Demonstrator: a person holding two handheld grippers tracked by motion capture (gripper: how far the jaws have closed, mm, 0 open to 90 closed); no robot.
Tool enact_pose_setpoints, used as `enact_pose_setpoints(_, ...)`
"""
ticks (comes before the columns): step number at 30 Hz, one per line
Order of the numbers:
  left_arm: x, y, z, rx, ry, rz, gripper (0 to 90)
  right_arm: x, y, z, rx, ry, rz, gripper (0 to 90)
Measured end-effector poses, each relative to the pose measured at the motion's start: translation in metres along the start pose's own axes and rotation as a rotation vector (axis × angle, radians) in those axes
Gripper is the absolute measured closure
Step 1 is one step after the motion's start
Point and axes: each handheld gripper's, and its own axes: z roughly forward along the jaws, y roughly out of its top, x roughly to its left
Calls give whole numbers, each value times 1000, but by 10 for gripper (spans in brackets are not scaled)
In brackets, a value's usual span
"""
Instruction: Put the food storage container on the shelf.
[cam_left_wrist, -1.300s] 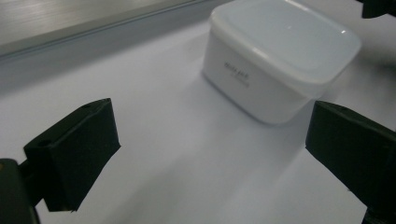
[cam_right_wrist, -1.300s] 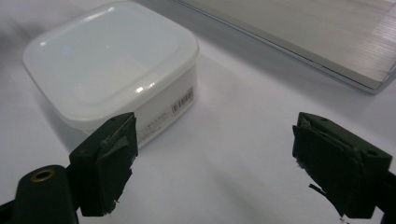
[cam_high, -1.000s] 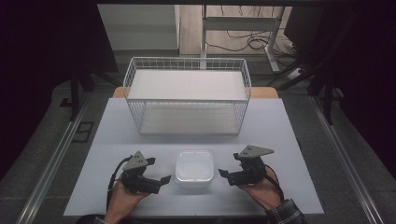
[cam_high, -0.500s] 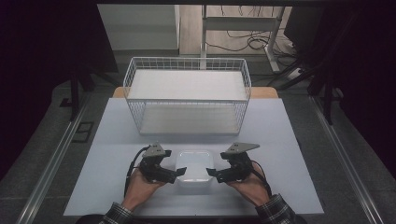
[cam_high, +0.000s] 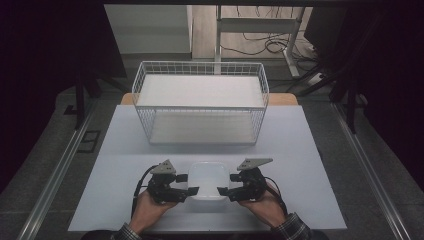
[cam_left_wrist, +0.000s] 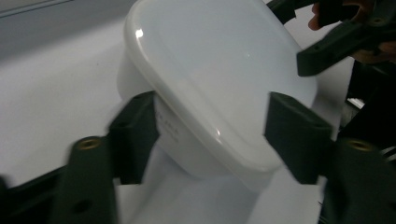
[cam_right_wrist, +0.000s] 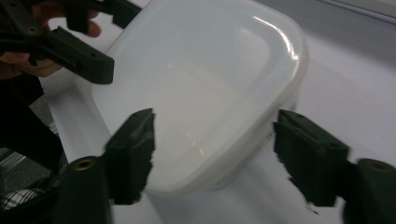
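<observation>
Now my left gripper (cam_high: 186, 186) and right gripper (cam_high: 226, 185), jaws just closing, half-open, straddle opposite corners of the white lidded container (cam_high: 209, 179); firm contact is unclear.

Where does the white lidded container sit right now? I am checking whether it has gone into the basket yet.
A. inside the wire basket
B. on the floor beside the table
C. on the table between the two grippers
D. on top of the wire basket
C: the white lidded container rests on the table between the left gripper and the right gripper, nearer the person than the wire basket.
</observation>
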Motion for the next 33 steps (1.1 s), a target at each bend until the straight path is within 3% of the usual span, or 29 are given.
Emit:
enact_pose_setpoints(3,-2,-2,-6,0,1,-4,539,2,-2,-5,-10,-8,-5,435)
enact_pose_setpoints(5,-3,-3,-9,-4,-3,-12,585,6,-3,-12,-21,-29,-26,539)
enact_pose_setpoints(9,-3,-4,-13,-34,4,-44,687,5,-6,-17,-70,-37,43,665)
enact_pose_setpoints(12,-3,-5,-13,-49,11,-43,805,4,-6,-21,-88,-81,45,768)
enact_pose_setpoints(14,-2,-5,-12,-61,18,-52,807,5,-7,-19,-89,-110,29,769)
enact_pose_setpoints(19,-2,-5,-10,-80,41,-60,809,3,-7,-17,-117,-114,55,772)
enact_pose_setpoints(26,1,6,-12,-112,72,-43,807,1,2,-21,-169,-117,50,774)
enact_pose_setpoints(33,8,20,-16,-131,98,-19,806,-4,14,-20,-189,-118,33,775)
